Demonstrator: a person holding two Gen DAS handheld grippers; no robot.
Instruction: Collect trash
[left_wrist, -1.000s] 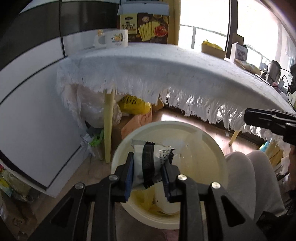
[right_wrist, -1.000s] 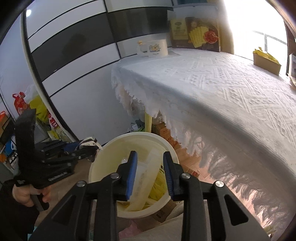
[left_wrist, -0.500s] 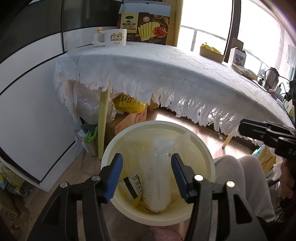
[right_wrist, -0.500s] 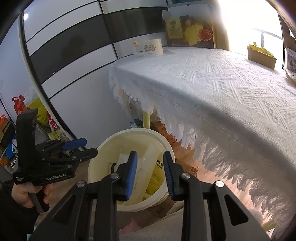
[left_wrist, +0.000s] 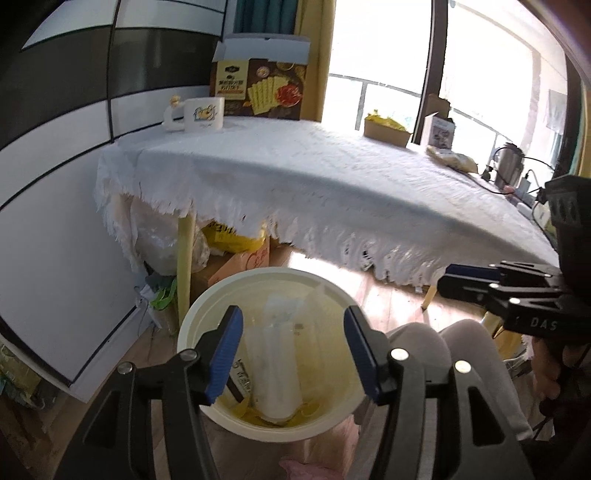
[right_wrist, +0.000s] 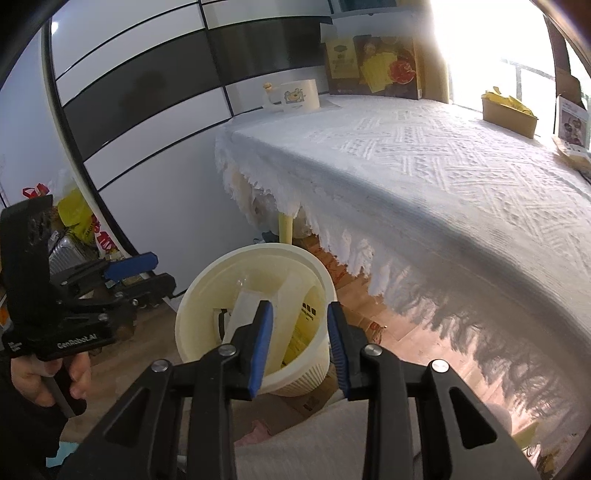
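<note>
A second earlier the left tool (left_wrist: 293, 349) had clenched a black-and-white wrapper (left_wrist: 238, 376); now it was released, the wrapper lying in the bin (left_wrist: 192, 332) below it. The right tool (right_wrist: 299, 339) hung unclenched, empty.

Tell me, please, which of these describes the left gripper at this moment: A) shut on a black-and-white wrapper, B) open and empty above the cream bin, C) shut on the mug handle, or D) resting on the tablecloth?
B: the left gripper has its blue-padded jaws spread wide with nothing between them, held over the cream bin, where the wrappers and plastic already lie inside.
</note>
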